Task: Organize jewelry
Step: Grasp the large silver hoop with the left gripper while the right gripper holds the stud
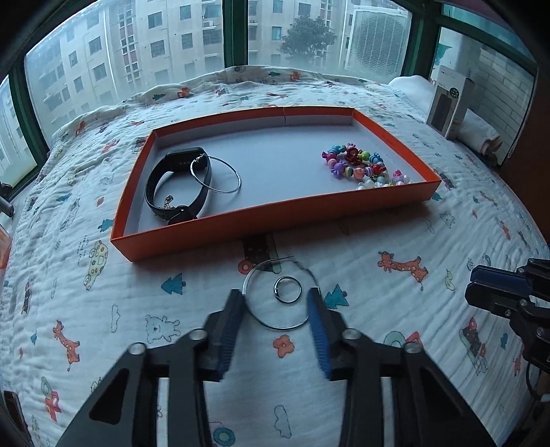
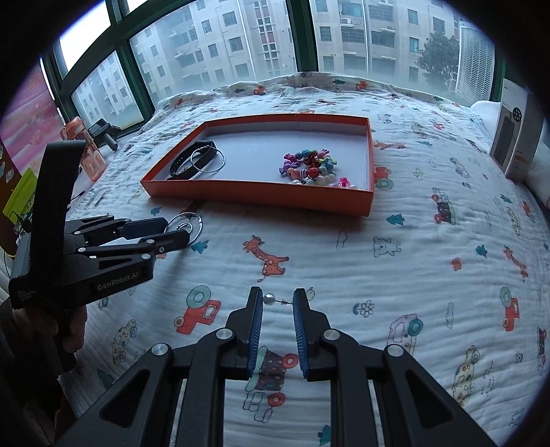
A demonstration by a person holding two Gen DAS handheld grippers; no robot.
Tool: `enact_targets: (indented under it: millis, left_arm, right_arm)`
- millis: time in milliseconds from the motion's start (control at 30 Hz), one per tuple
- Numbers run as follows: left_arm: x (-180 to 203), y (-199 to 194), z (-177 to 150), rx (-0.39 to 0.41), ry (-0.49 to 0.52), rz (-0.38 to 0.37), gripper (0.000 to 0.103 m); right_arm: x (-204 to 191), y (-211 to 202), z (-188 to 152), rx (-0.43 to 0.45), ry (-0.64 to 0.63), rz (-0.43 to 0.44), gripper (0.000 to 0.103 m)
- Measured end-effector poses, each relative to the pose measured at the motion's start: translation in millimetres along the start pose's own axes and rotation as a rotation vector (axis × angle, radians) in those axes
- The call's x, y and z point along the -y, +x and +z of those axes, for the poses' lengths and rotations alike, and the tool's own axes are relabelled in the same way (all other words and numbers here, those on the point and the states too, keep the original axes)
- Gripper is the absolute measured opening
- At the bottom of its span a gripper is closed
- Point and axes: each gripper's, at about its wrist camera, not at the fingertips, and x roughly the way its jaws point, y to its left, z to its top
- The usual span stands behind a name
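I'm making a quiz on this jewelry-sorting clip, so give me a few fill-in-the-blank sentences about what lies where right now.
1. The colorful bead bracelet lies inside the ____ tray.
2. The small ring lies inside the large ____ earring on the blanket, between the open fingers of the left gripper.
3. In the tray, a hoop earring rests against the black ____.
4. A pearl pin lies between the open fingers of the ____ gripper.

Missing words: orange; hoop; watch; right

A home bedroom: a bed under a white quilted cartoon-print blanket (image 1: 206, 344), beside green-framed windows (image 2: 299, 37) facing beige apartment blocks (image 2: 343, 31).
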Motion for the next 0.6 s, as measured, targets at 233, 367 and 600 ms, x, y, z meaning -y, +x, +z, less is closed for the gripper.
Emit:
enact_targets:
  millis: [233, 367, 600]
  left_arm:
    - [-8, -4, -1, -0.012, -0.036, -0.033, 0.035]
    - [-8, -7, 4, -0.006, -0.068, -0.042, 0.061]
    - [9, 5, 12, -0.021, 0.004, 0.001, 0.063]
  right_arm:
    - [0, 3, -1, -0.002, -0.005, 0.016, 0.021]
    - [0, 5, 0, -0.001, -0.002, 0.028, 0.021]
    - [3, 7, 1, 0.001, 0.006, 0.041, 0.021]
